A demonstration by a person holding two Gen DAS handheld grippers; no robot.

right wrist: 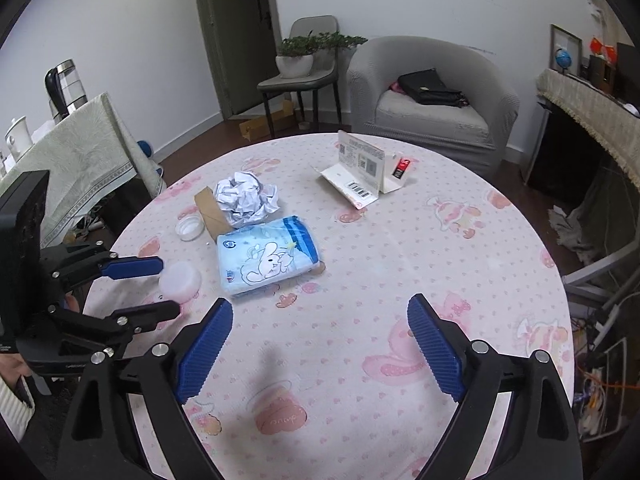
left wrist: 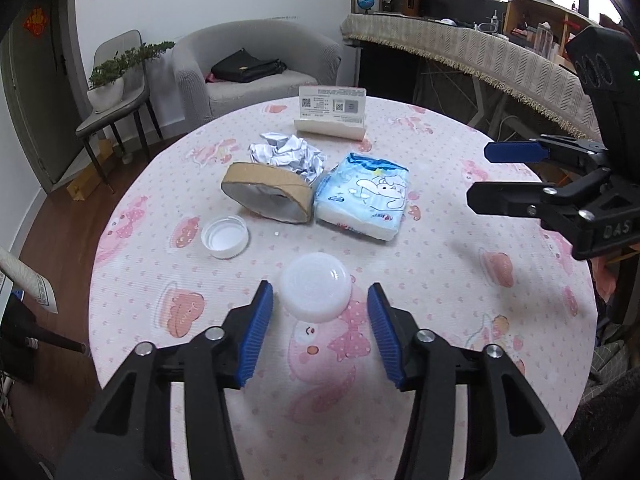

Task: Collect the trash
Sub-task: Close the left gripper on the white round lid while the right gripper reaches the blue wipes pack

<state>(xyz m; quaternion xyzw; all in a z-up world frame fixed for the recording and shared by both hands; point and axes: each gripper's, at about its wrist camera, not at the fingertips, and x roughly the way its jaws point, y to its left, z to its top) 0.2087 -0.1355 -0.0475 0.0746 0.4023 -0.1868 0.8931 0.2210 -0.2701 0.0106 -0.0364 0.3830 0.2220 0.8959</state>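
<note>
A white domed plastic lid [left wrist: 316,292] [right wrist: 180,280] lies on the round table [left wrist: 440,280] between the blue pads of my left gripper [left wrist: 320,290] [right wrist: 160,292]. The jaws stand open around it, with a gap showing on the right side. Behind it are a white screw cap [left wrist: 225,237] turned hollow side up, a squashed cardboard ring [left wrist: 268,192], crumpled white paper [left wrist: 288,154] [right wrist: 246,198] and a blue tissue pack [left wrist: 364,196] [right wrist: 268,254]. My right gripper [right wrist: 320,304] [left wrist: 478,176] hovers open over bare tablecloth to the right, with nothing between its fingers.
A folded white card box [left wrist: 332,114] [right wrist: 360,168] stands at the table's far side. Beyond the table are a grey armchair [right wrist: 432,92] with a black bag, a chair holding a potted plant [right wrist: 296,56], and a cloth-covered desk [left wrist: 480,52] at the right.
</note>
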